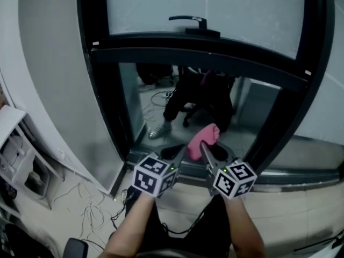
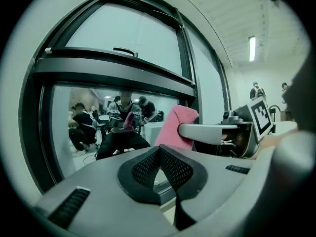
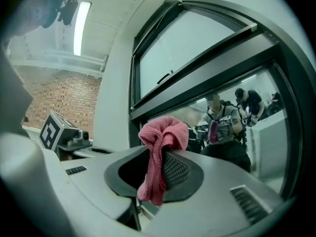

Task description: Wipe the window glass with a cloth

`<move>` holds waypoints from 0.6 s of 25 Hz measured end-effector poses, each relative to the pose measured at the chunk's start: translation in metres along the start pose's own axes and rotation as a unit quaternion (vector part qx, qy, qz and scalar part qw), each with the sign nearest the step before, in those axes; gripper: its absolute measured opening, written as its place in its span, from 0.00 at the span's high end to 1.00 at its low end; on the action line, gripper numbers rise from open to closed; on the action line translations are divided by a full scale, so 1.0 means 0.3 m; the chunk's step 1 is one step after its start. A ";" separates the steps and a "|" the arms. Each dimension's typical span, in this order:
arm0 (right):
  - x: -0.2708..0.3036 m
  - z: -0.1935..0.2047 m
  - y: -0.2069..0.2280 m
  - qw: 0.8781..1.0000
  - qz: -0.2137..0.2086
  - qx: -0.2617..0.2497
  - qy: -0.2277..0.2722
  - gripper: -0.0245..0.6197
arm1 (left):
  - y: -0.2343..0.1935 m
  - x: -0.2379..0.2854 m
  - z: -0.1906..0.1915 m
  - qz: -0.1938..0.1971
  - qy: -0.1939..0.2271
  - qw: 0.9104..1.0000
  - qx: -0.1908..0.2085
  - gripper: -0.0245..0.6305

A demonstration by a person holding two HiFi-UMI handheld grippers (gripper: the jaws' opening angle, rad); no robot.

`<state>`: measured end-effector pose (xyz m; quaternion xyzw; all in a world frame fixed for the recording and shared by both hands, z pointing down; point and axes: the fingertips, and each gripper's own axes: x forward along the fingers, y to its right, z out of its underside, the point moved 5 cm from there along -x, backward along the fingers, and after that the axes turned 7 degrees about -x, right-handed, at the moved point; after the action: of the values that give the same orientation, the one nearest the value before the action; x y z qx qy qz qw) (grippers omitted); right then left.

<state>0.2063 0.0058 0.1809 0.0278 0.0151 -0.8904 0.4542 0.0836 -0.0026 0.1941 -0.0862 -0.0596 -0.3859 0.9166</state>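
Left of the window glass [image 1: 258, 104], a white wall [image 1: 54, 74] runs down to the floor [image 1: 59, 198], where loose cables [image 1: 102, 211] lie below the pane's lower left corner. The glass sits in a black frame [image 1: 204, 55], and a black handle [image 1: 189, 20] is mounted on the sash above it. The left tongs [image 2: 159, 149] are held in front of the bottom edge of the glass. Their tips are pressed together with nothing between them. Just to their right, and also in front of the lower glass, is the pink cloth [image 3: 162, 137]. It is bunched into a wad that stands up past the tips, with a tail hanging down between the pads. The right tongs [image 3: 160, 157] are clamped on it and point up at the pane. Whether the cloth touches the glass cannot be told. The pane reflects a seated person holding the cloth.
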 end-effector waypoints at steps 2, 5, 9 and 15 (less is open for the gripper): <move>-0.014 -0.002 0.005 1.000 0.000 0.002 0.002 0.86 | 0.016 0.006 0.003 0.000 0.000 1.000 0.001 0.96; -0.031 -0.006 0.011 1.000 0.000 0.005 0.001 0.86 | 0.043 0.010 0.005 0.002 0.001 1.000 0.005 0.96; -0.048 -0.015 0.022 1.000 -0.003 0.008 0.009 0.86 | 0.068 0.014 0.024 0.001 -0.001 1.000 0.012 0.96; -0.054 -0.025 0.036 1.000 0.003 0.005 0.010 0.86 | 0.073 0.013 0.027 -0.004 -0.005 1.000 0.009 0.96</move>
<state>0.2249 0.0129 0.1745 0.0390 0.0154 -0.8889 0.4561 0.1016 0.0114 0.2001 -0.0800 -0.0678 -0.3882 0.9156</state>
